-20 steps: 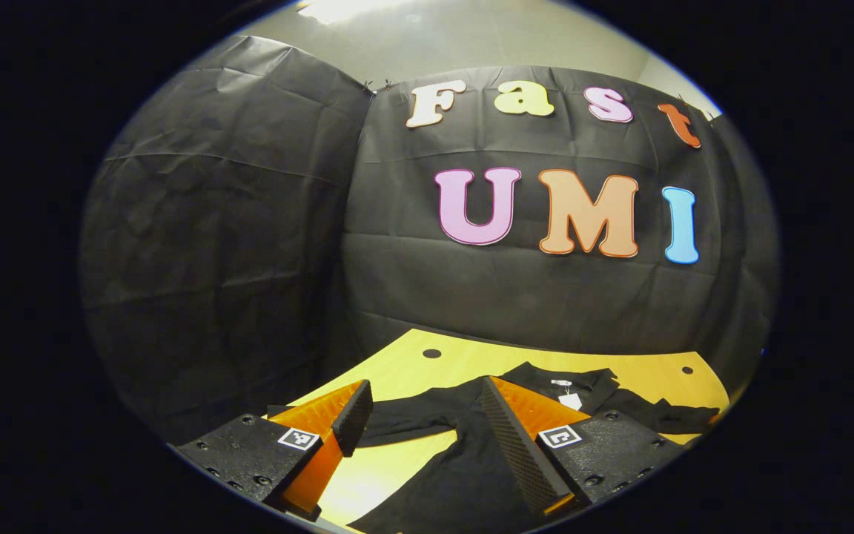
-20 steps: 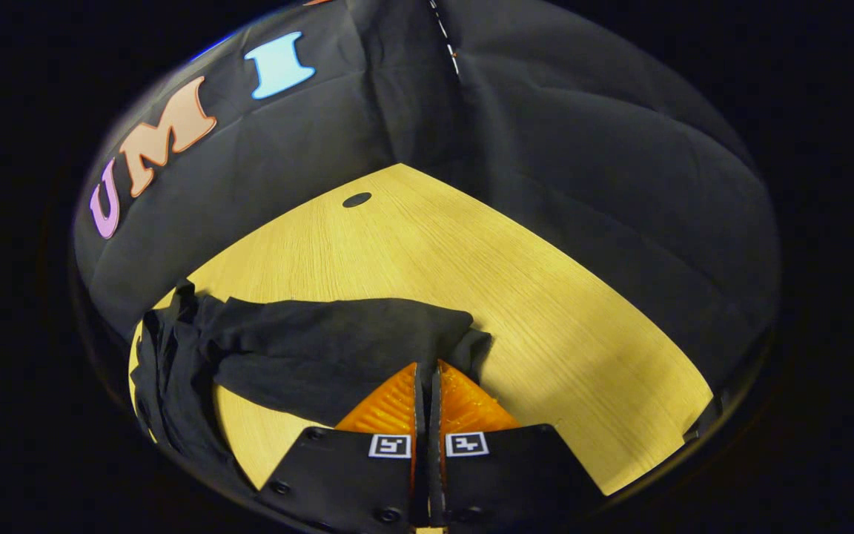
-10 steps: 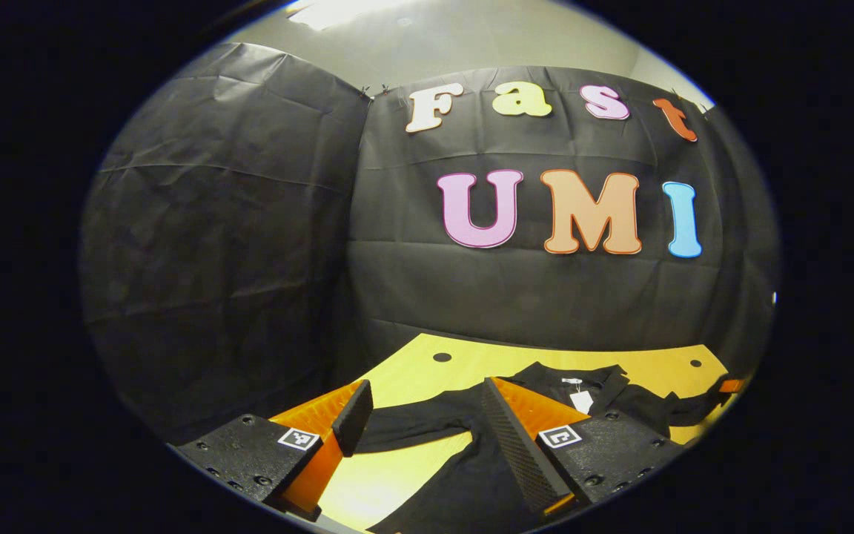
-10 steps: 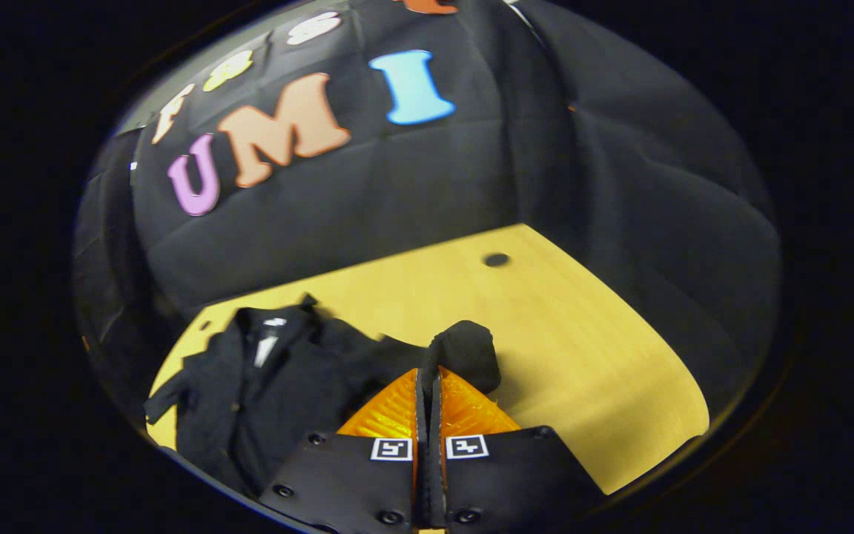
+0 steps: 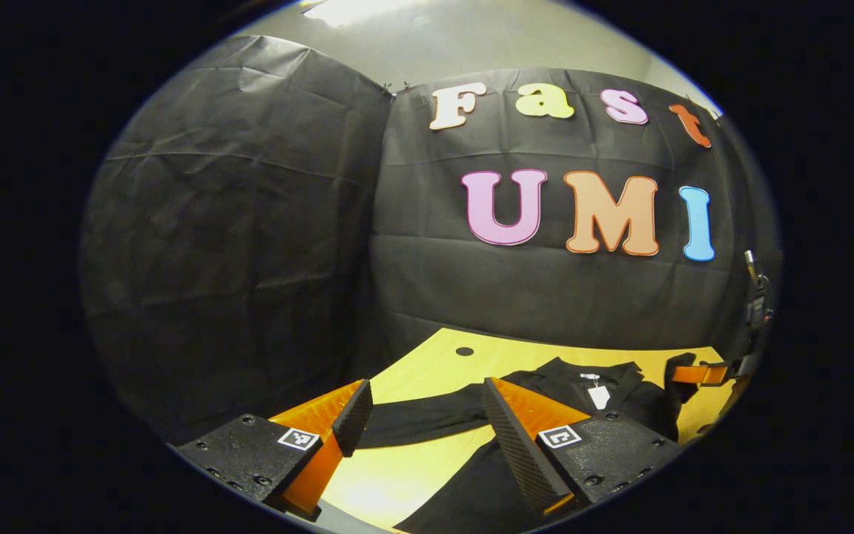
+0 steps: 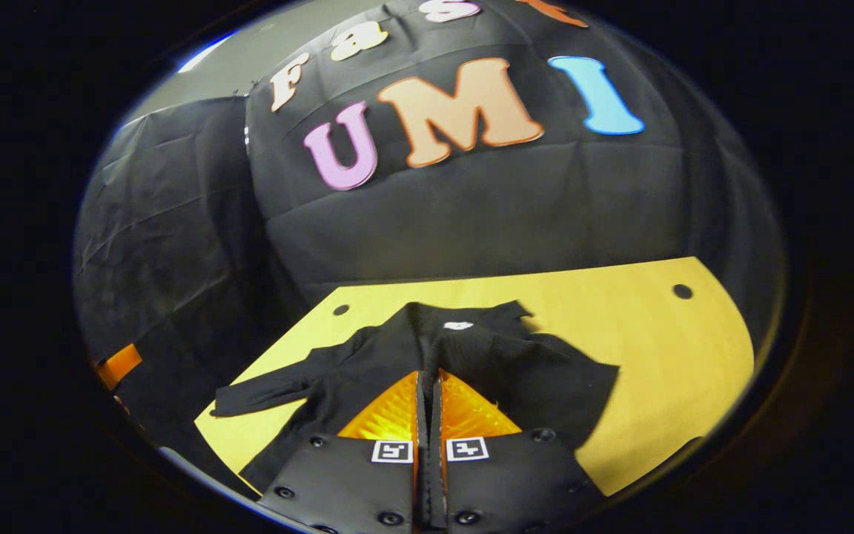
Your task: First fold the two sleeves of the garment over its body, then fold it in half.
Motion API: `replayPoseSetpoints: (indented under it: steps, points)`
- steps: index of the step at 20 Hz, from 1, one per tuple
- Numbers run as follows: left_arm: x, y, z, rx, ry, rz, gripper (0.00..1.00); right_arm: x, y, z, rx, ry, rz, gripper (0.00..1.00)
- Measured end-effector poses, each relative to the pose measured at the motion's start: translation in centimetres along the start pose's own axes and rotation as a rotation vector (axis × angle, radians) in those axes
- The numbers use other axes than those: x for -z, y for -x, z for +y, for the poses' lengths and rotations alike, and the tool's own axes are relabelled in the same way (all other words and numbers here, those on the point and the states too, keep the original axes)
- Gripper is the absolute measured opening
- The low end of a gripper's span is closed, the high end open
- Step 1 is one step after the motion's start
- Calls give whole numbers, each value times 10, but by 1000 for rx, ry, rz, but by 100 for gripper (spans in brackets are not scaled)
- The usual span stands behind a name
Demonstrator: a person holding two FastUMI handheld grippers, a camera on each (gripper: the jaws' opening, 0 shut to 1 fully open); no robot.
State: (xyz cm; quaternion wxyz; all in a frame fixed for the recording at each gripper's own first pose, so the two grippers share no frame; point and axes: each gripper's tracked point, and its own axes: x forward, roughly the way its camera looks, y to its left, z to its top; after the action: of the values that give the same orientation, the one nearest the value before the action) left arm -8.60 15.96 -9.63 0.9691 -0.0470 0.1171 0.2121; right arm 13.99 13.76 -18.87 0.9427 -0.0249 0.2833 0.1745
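Right tongs (image 6: 427, 382), pinching the black shirt's (image 6: 368, 356) sleeve, may drop it crooked; left tongs (image 5: 419, 415) spread idle.

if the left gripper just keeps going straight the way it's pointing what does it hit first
Probably the garment's outstretched sleeve, which lies across the table between and just ahead of the left gripper's open jaws. If it passes above that, the booth wall; depth is unclear.

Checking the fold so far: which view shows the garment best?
The right gripper view: the garment lies nearly whole on the table, one sleeve still out sideways. The left gripper view catches it low, partly behind the left gripper.
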Motion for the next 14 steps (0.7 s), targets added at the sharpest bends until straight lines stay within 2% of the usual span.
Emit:
replayPoseSetpoints:
  steps: [1, 2, 7, 12, 14]
  points:
    - [3, 0, 6, -7, 4, 7, 93, 3, -16, 15, -11, 7, 25, 5]
    - [6, 1, 13, -14, 6, 13, 93, 8, -33, 28, -15, 17, 49, 0]
    - [16, 4, 47, -55, -18, 42, 93, 57, -107, 57, 40, 33, 221, 2]
    - [26, 5, 77, -114, -29, 69, 92, 81, -139, 58, 56, -26, 282, 3]
    - [26, 6, 85, -133, -28, 74, 92, 86, -145, 66, 30, -74, 301, 6]
